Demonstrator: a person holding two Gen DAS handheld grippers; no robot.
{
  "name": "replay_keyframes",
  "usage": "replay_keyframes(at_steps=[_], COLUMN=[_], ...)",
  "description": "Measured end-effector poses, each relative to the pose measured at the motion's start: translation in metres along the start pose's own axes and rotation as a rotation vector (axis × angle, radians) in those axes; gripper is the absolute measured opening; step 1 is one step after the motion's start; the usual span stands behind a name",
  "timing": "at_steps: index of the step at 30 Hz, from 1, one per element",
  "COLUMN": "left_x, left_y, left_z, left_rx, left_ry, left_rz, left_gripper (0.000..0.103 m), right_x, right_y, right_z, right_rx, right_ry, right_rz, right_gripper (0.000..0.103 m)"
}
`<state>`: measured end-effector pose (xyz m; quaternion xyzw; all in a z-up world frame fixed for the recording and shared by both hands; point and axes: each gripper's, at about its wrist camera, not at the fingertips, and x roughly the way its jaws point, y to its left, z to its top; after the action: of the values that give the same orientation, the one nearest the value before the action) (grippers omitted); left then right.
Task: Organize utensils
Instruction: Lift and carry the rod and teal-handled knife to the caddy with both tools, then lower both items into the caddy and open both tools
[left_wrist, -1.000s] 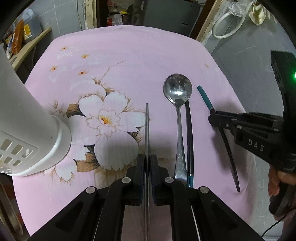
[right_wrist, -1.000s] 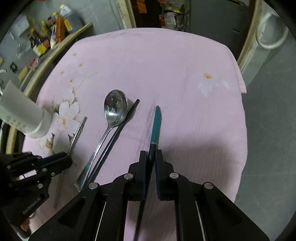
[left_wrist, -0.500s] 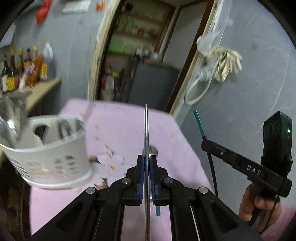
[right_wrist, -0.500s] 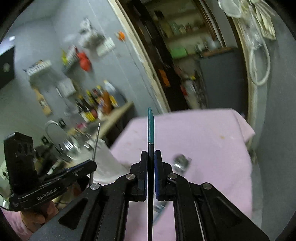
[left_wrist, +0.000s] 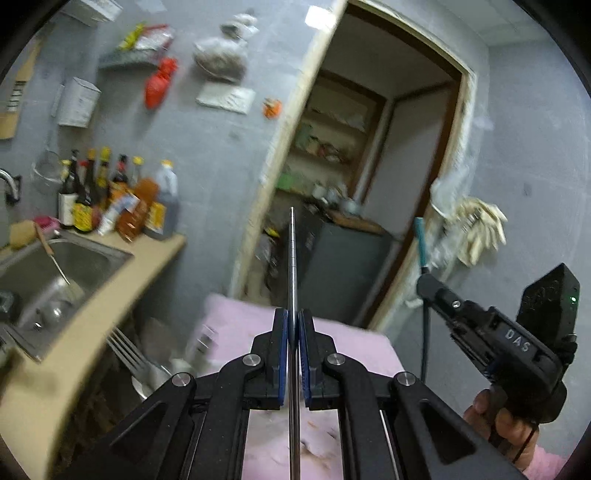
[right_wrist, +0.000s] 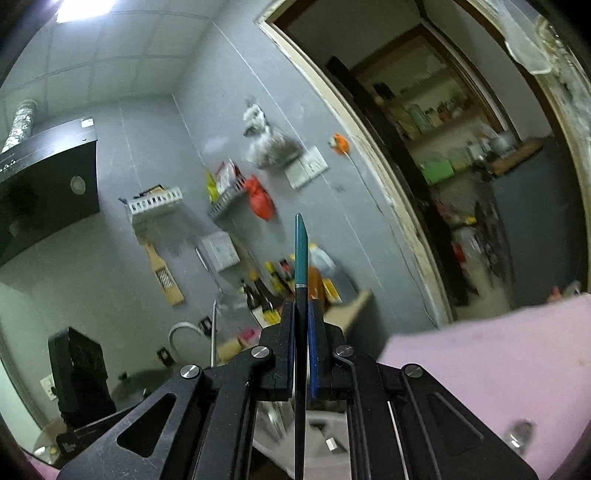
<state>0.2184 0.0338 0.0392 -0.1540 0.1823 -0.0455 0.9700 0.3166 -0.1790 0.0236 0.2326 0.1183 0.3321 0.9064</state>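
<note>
Left wrist view: the left tongs (left_wrist: 292, 332) are clamped on a thin silver metal utensil (left_wrist: 292, 258), seen edge-on, which runs straight out between the blue pads and stands up over the far edge of the pink cloth-covered worktop (left_wrist: 354, 343). What kind of utensil it is cannot be told. At the right of that view the right tongs (left_wrist: 424, 286) are held by a hand (left_wrist: 506, 424) and are closed on a black chopstick with a teal end (left_wrist: 420, 240), which is carried nearly upright, teal end uppermost. Below left, blurred fork tines (left_wrist: 125, 350) can be seen near a beige counter with a steel sink (left_wrist: 62, 266) and a row of sauce bottles (left_wrist: 110, 199).

In the right wrist view the same black and teal chopstick (right_wrist: 301, 258) is pinched between the blue pads of the right tongs (right_wrist: 301, 325) and points up toward the grey wall. A white slotted holder (right_wrist: 317, 428), blurred, is seen beneath the tongs beside the pink worktop (right_wrist: 480, 369), and the left tongs' black body (right_wrist: 79, 373) appears at lower left.
</note>
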Motion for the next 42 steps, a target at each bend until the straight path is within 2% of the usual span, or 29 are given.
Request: replay_keyframes(at_steps=[4, 6, 9, 13, 19, 28, 36, 42], left_x=[0.010, 0.017, 0.027, 0.046, 0.065, 0.065, 0.066, 0.060], left_y=[0.039, 0.057, 0.075, 0.093, 0.096, 0.092, 0.104, 0.104], left_z=[0.012, 0.013, 0.009, 0.003, -0.009, -0.034, -0.046, -0.052], left_rx=[-0.023, -0.036, -0.064, -0.102, -0.077, -0.030, -0.043, -0.011], left_ry=[-0.059, -0.074, -0.091, -0.108, -0.126, -0.130, -0.106, -0.072], left_rz=[0.049, 0.057, 0.040, 0.004, -0.014, -0.023, -0.038, -0.047], left_gripper=[0.006, 0.006, 0.006, 0.006, 0.006, 0.006, 0.006, 0.007], right_x=[0.035, 0.039, 0.051, 0.053, 0.058, 0.057, 0.055, 0.048], right_y=[0.009, 0.008, 0.014, 0.013, 0.008, -0.002, -0.009, -0.005], right_z=[-0.019, -0.027, -0.044, -0.053, -0.064, -0.084, -0.101, -0.108], right_rx=[-0.033, -0.052, -0.122, -0.167, -0.170, -0.165, -0.168, -0.227], right_ry=[-0.045, -0.059, -0.079, -0.093, -0.090, -0.071, -0.058, 0.001], right_rz=[-0.065, -0.097, -0.160, -0.193, -0.200, -0.206, -0.208, -0.223], right_gripper=[0.006, 0.006, 0.006, 0.006, 0.006, 0.006, 0.006, 0.006])
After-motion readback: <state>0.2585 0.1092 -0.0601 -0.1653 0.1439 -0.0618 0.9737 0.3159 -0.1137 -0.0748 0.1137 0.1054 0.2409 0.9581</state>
